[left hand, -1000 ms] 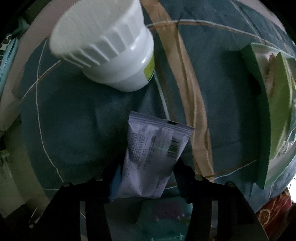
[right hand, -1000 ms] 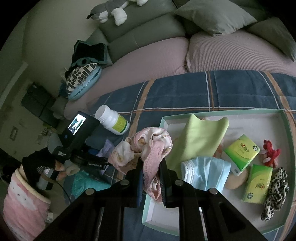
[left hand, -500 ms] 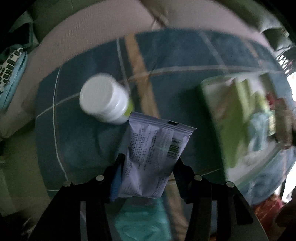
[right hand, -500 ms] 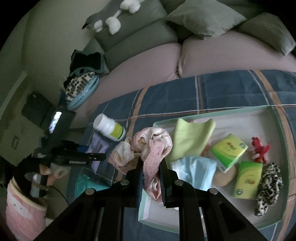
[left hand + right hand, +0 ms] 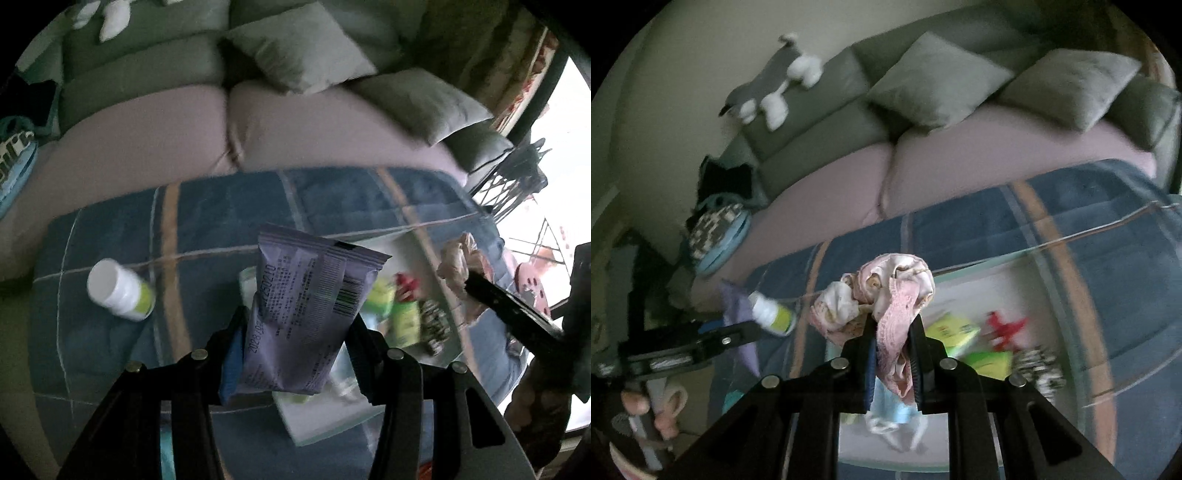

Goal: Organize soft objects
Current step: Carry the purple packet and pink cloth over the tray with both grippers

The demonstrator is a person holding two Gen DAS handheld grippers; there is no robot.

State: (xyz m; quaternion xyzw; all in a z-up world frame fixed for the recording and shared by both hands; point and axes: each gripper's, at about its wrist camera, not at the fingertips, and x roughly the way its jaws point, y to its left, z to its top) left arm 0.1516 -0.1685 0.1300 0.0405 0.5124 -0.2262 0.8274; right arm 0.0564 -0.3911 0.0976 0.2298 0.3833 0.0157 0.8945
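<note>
Currently: left gripper (image 5: pixel 295 332) fingers clamping purple packet (image 5: pixel 310 317) mid-body, light, crinkly, slippery; right gripper (image 5: pixel 892 354) clenched on pink cloth (image 5: pixel 890 295), limp, bunched.

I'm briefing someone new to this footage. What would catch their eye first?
Most striking is the purple packet clamped in the left hand-held gripper, raised over the blue plaid blanket. Next, the pink cloth bundle bunched in the right hand-held gripper, above the tray of small items.
</note>
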